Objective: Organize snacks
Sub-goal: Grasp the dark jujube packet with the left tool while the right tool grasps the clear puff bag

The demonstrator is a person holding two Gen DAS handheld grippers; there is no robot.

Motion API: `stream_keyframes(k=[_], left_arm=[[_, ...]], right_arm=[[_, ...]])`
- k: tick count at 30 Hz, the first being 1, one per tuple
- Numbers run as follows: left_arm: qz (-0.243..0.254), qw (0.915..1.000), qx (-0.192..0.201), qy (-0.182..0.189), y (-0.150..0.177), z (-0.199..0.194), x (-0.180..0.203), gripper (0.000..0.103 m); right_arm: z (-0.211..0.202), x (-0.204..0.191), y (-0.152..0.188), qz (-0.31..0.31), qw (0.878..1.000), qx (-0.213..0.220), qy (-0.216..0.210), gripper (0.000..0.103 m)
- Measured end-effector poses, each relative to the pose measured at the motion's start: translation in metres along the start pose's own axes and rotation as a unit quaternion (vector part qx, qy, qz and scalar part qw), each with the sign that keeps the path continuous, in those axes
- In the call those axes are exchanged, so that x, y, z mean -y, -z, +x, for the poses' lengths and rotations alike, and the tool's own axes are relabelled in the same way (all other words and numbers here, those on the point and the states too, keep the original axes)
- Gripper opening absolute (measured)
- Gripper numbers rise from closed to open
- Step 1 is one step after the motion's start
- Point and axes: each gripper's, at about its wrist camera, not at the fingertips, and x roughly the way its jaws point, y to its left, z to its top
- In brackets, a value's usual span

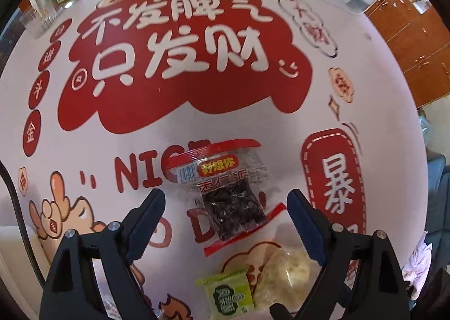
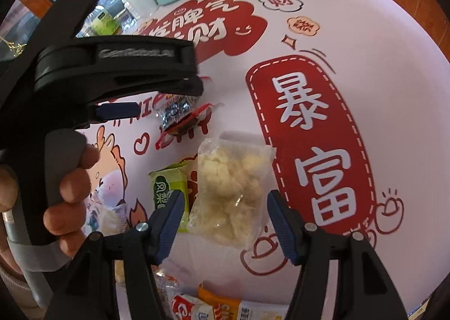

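The desk (image 1: pixel 379 123) carries a white cover printed with red cartoon banners, and most of its middle is bare. That open space looks like the sorting ground, with the snacks gathered near the front edge within easy reach of both hands.

The pale bag (image 2: pixel 233 190), clear and full of crumbly yellowish pieces, is the largest snack. It lies flat, and the right gripper (image 2: pixel 225 224) hangs over its near end with jaws spread wide to either side, not touching it. It looks lined up to close on the bag next.

The red pack (image 1: pixel 225 196), clear film with red ends and dark fruit inside, lies flat just beyond the pale bag. The left gripper (image 1: pixel 226 221) is spread as well, one finger on each side of the pack's near end, nothing pinched. I judge it is either about to grip or has just let go; I cannot tell which.

The green packet (image 2: pixel 170 188) lies just beside the pale bag, under the right gripper's left finger.

More wrappers (image 2: pixel 213 306) lie crowded at the near edge, probably unsorted.
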Motion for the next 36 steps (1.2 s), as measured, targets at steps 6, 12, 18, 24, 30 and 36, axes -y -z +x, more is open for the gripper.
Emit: stream_keyframes(k=[6,12,18,24,30,36], left_arm=[[-0.012,0.9996,-0.021,-0.012,-0.002,0.02,-0.003,0.088],[0.009,0.9988,-0.022,-0.043,-0.003,0.027,0.01,0.089],[0.047,0.9963,-0.018,-0.07,0.005,0.026,0.029,0.065],[0.049,0.9975,-0.004,-0.05,0.008,0.018,0.033,0.04],[0.021,0.9996,0.002,-0.02,0.018,0.005,0.019,0.039],[0.031,0.9989,0.035,-0.006,0.032,-0.04,0.003,0.039]], right_arm=[[0.014,0.002,-0.006,-0.002,1.0,-0.014,0.002,0.062],[0.021,0.0,-0.008,-0.014,1.0,-0.018,0.012,0.061],[0.022,-0.006,-0.008,-0.037,0.999,-0.012,0.033,0.047],[0.019,-0.004,-0.008,-0.034,0.999,-0.006,0.023,0.039],[0.005,-0.004,-0.001,-0.04,0.999,0.001,0.017,0.038],[-0.018,-0.01,0.002,-0.045,0.999,0.017,0.009,0.037]])
